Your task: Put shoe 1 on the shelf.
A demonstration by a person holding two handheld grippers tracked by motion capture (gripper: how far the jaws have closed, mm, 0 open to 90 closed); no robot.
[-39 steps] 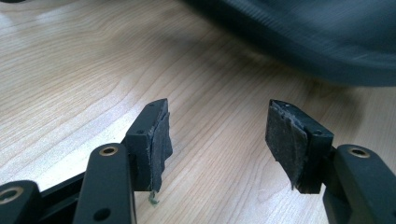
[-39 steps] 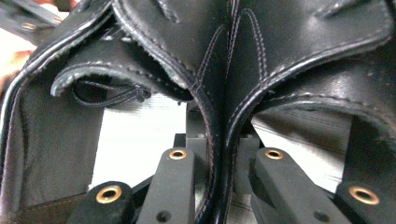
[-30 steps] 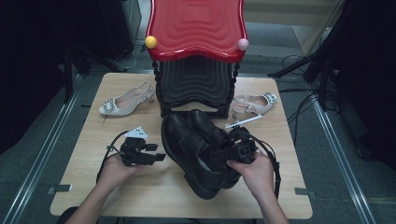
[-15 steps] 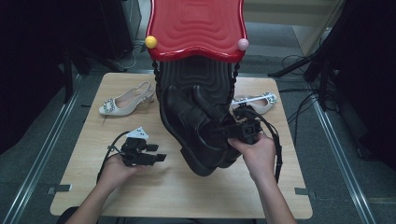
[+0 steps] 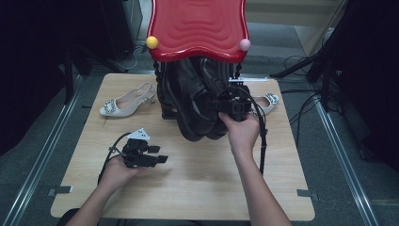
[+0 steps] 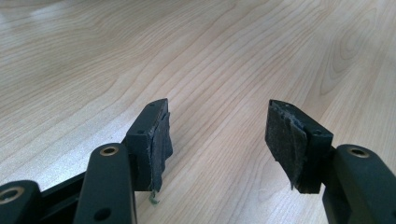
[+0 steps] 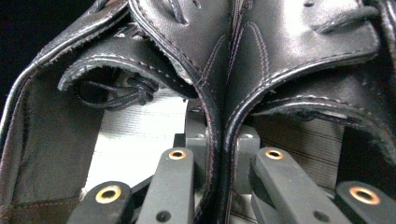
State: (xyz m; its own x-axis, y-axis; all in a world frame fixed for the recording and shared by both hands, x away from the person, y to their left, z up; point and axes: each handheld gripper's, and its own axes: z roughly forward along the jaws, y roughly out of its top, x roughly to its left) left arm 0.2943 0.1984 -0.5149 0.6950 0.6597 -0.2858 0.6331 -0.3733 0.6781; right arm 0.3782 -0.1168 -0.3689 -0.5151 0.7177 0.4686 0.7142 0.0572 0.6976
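While the left gripper (image 5: 160, 159) lay low over the bare wooden table (image 5: 197, 188) nearest the person, its jaws stood well apart with nothing between them, the worn pads (image 6: 161, 140) hanging just above the wood grain; it looked parked there, out of the way, because the work needed one hand. Farther in, the right hand (image 5: 242, 134) carried the right gripper (image 5: 221, 106), whose jaws were clamped on the pair of black leather shoes (image 5: 197, 101). In the right gripper view the pads pinched the two inner collar edges (image 7: 219, 126) of the shoes together, so that both shoes hung as one bundle; gripping them by that shared seam is probably why a single gripper could lift the pair. The shoes hung off the table, toes down, their upper ends up against the dark shoe rack (image 5: 167, 94) and under its red wavy top (image 5: 200, 28), as if headed for a shelf there. Whether they touched the rack I could not tell. Beyond and to either side, two beige slingback heels with jewelled buckles lay on the table: one (image 5: 124, 101) left of the rack, the other (image 5: 268, 101) right of it, partly hidden by the right gripper. A yellow knob (image 5: 152, 42) and a pink knob (image 5: 244, 44) sat at the front corners of the red top
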